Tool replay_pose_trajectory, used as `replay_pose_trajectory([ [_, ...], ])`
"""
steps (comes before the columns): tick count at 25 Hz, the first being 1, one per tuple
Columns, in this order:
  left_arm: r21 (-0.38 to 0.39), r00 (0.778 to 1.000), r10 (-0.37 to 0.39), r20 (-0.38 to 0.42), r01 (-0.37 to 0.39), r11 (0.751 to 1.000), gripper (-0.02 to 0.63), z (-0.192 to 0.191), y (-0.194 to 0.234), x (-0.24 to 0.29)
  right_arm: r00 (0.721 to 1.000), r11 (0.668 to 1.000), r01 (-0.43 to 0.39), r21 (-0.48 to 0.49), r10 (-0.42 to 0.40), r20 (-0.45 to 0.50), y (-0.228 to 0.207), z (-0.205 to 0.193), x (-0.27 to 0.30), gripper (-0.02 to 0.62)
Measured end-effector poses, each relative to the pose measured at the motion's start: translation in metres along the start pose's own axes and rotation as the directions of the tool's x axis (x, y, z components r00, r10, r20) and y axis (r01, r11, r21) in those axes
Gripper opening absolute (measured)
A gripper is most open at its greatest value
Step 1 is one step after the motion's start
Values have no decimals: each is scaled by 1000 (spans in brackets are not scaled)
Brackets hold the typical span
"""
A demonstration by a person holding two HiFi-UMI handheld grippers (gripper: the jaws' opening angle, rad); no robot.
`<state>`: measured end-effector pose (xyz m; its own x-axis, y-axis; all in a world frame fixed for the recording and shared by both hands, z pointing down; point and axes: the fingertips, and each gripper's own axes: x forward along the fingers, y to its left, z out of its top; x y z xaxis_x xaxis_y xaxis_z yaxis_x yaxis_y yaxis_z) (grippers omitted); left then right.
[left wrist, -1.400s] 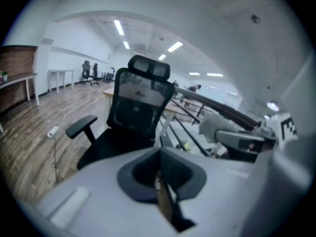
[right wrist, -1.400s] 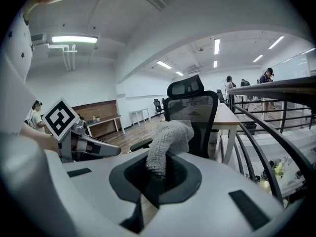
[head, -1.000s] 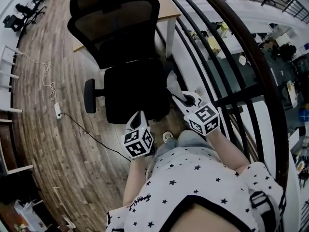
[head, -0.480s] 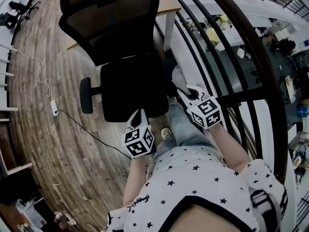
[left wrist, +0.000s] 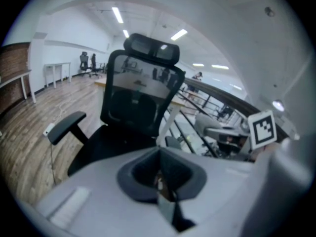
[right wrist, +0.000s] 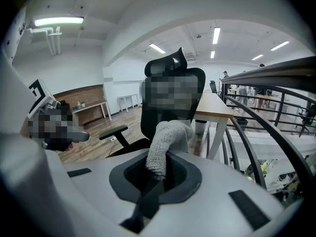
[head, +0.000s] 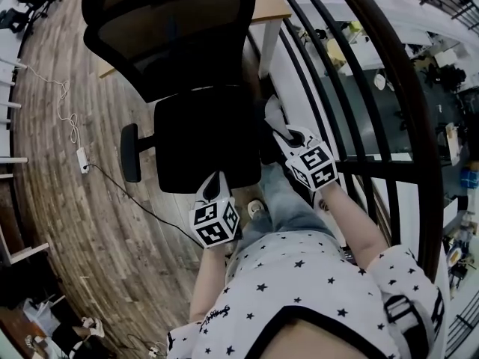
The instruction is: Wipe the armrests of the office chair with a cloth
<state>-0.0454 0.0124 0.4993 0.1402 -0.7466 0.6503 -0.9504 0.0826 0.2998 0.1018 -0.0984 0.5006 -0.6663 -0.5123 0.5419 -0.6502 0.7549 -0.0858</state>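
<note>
A black office chair (head: pixel 196 142) stands in front of me, its backrest (head: pixel 165 36) at the far side. Its left armrest (head: pixel 131 152) sticks out on the left. A grey knitted cloth (head: pixel 272 117) hangs over the place of the right armrest, which is hidden. My right gripper (head: pixel 278 134) is shut on the cloth (right wrist: pixel 168 139), just right of the seat. My left gripper (head: pixel 212 179) is shut and holds nothing, at the seat's near edge. The left gripper view shows the chair (left wrist: pixel 140 100), its left armrest (left wrist: pixel 65 125) and the right gripper's marker cube (left wrist: pixel 261 128).
A dark railing with a wooden handrail (head: pixel 374 88) runs close along the right. A wooden desk (head: pixel 266 6) stands behind the chair. A power strip (head: pixel 82 159) and its cable lie on the wooden floor at the left. My shoe (head: pixel 258 209) is below the seat.
The right gripper with the cloth has moved a little up and left, closer to the chair's right side. The left gripper has stayed at the seat's near edge.
</note>
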Motion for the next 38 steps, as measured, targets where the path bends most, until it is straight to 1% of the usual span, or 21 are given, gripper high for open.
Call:
replay_pose_trajectory([
  [12, -8, 998, 11, -55, -11, 1000, 3, 6, 6, 38, 992, 999, 0, -40, -5, -125, -46, -27, 58, 26],
  [21, -1, 996, 3, -93, -4, 1000, 3, 4, 7, 57, 980, 996, -4, -90, -14, -200, -65, -48, 100, 26],
  [28, 2, 993, -7, -115, 7, 1000, 3, 1, 4, 70, 959, 987, -27, -156, -18, -284, -80, -65, 129, 26],
  [34, 1, 991, -10, -135, 11, 1000, 3, 1, 6, 78, 940, 983, -26, -183, -38, -339, -89, -72, 148, 27],
  [38, 3, 990, -11, -144, 12, 1000, 3, 2, 5, 83, 927, 978, -45, -201, -34, -373, -93, -78, 159, 26],
])
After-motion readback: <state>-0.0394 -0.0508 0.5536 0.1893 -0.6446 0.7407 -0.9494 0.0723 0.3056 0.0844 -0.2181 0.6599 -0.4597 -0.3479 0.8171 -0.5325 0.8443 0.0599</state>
